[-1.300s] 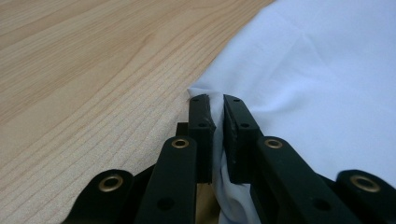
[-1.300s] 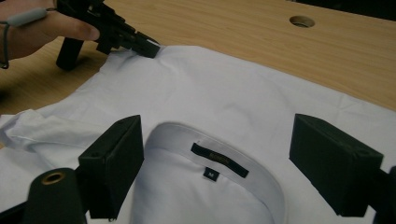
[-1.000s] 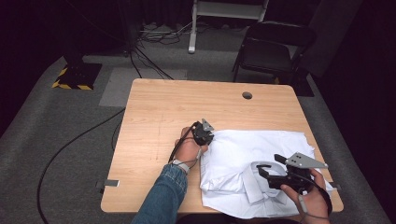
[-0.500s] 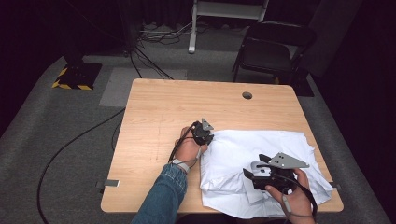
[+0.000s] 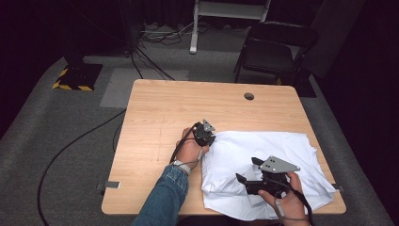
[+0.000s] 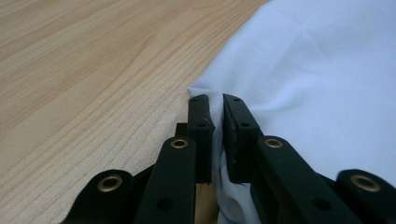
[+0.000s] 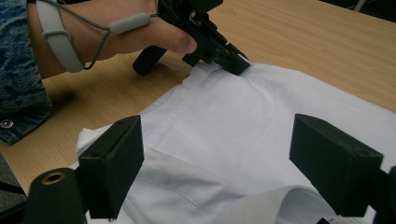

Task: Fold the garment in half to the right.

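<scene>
No writing or brand can be read on anything here. The white shirt (image 5: 263, 165) lies flat on the right half of the wooden tabletop (image 5: 188, 108), smooth at the far side and wrinkled near the front edge. Its long axis runs from left to right across the tabletop. The left gripper (image 6: 214, 112) has its jaws clenched on the far-left corner of the cloth. The right gripper (image 7: 217, 163) hovers over the near part of the shirt, with its 2 jaws spread wide apart.
</scene>
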### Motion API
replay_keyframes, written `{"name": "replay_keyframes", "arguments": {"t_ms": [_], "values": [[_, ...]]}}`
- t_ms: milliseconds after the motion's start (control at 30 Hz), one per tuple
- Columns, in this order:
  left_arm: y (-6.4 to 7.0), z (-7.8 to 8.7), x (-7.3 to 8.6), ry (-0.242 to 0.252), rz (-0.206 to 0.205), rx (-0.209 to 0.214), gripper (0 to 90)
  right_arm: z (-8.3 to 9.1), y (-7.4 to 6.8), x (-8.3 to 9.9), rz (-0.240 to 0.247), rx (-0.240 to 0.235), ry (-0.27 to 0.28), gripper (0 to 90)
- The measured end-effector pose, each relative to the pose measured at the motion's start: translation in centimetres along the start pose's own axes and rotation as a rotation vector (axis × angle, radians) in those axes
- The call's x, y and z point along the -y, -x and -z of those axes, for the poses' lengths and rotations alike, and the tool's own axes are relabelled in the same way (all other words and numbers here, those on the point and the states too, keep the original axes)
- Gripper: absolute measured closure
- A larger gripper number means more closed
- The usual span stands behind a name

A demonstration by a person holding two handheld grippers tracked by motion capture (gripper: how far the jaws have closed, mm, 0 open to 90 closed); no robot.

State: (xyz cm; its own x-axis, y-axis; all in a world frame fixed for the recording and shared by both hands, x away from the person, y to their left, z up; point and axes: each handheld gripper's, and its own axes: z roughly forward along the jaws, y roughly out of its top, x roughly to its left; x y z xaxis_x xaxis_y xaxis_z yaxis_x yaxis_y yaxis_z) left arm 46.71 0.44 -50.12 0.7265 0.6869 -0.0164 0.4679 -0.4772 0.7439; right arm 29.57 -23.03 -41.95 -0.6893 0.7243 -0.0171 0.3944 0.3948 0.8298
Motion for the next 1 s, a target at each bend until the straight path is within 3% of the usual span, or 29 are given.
{"name": "replay_keyframes", "arguments": {"t_ms": [433, 1000], "values": [[0.0, 0.0, 0.0, 0.001, 0.004, 0.001, 82.3, -1.1, -1.8, -0.8, 0.002, -0.008, 0.010, 18.0], [0.0, 0.0, 0.0, 0.002, 0.007, 0.002, 82.3, -2.5, -4.2, 0.0, 0.012, -0.048, -0.008, 17.9]]}}
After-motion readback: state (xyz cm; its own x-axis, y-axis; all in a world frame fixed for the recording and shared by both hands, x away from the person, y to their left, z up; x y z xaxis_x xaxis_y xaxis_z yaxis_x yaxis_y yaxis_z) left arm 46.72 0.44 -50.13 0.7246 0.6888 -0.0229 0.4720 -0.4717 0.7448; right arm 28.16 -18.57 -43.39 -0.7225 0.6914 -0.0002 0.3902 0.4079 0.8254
